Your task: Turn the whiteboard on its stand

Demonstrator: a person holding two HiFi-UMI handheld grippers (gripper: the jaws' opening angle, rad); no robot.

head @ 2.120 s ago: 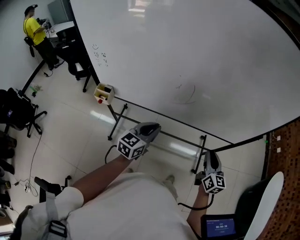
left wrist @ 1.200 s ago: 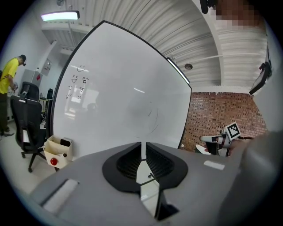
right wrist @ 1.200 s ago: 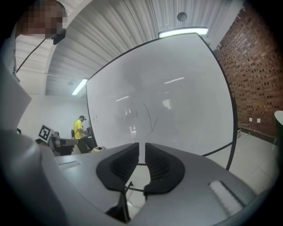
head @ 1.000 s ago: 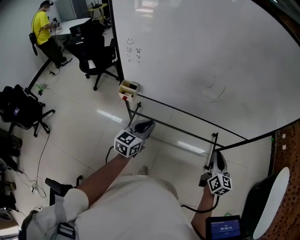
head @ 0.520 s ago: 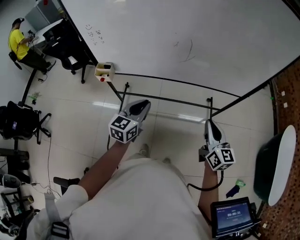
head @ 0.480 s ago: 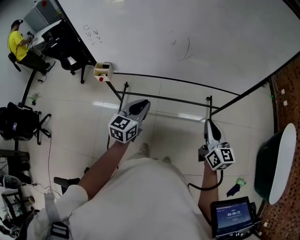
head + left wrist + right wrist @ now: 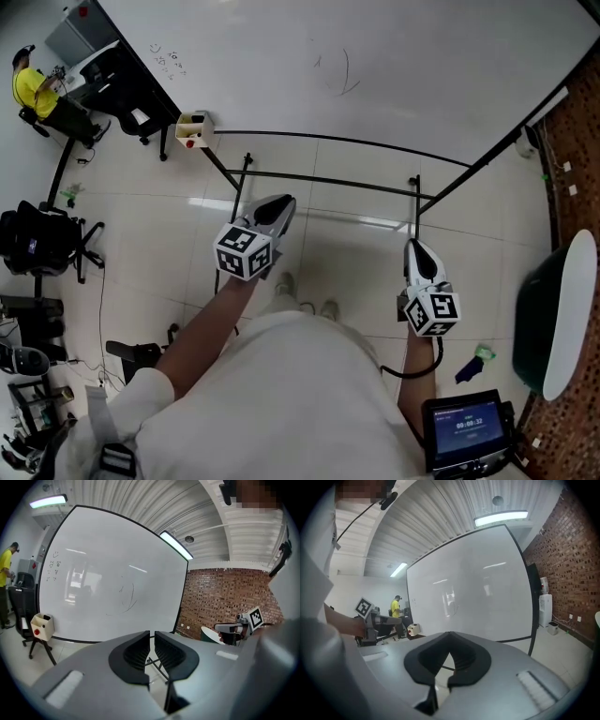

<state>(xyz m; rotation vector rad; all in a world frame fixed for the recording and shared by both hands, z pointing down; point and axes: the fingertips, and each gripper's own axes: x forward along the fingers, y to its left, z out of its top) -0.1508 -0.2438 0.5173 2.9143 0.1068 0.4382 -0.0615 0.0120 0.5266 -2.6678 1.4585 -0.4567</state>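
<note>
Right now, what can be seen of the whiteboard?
The whiteboard is large, with a glossy white face in a thin black frame, standing upright on a black tube stand on the tiled floor. The face reflects ceiling lights and carries a faint curved pen stroke near the middle and small scribbles by its left edge. A cream box with a red button hangs at its lower left corner.

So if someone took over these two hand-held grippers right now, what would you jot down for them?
Left gripper: jaws a slit apart, empty, short of the stand.
Right gripper: shut, empty, also short of it.
Whiteboard: upright on its stand, straight ahead, untouched.
Done: nothing gripped yet.
Left to do: take hold of the whiteboard and turn it.
</note>
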